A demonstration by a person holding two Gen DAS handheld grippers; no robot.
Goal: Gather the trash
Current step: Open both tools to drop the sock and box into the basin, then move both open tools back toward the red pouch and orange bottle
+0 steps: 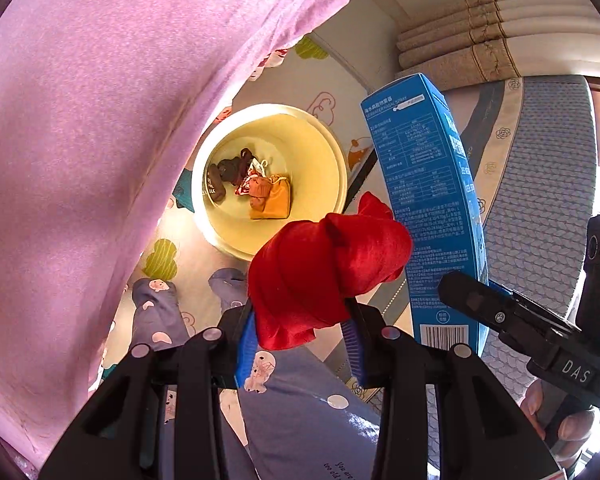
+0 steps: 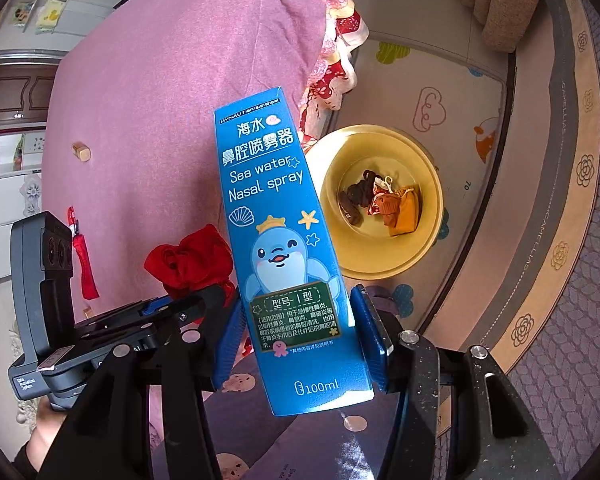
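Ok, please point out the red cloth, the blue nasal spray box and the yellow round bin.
red cloth (image 1: 320, 276), left wrist view, bunched middle.
blue nasal spray box (image 2: 276, 220), right wrist view, printed front.
yellow round bin (image 2: 428, 248), right wrist view, inner wall.

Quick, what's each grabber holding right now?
Left gripper: closed on the red cloth.
Right gripper: closed on the blue box.

floor: pale play mat (image 2: 432, 80) printed with clouds and cartoon animals
bed: pink sheet (image 1: 80, 140) hanging over its edge
mattress: leaning on its side, grey quilted face (image 1: 548, 184), beige border with flower motifs
curtain: beige folds (image 1: 472, 52) at the far wall
cupboard: dark wood doors (image 2: 16, 92)
light: bright daylight
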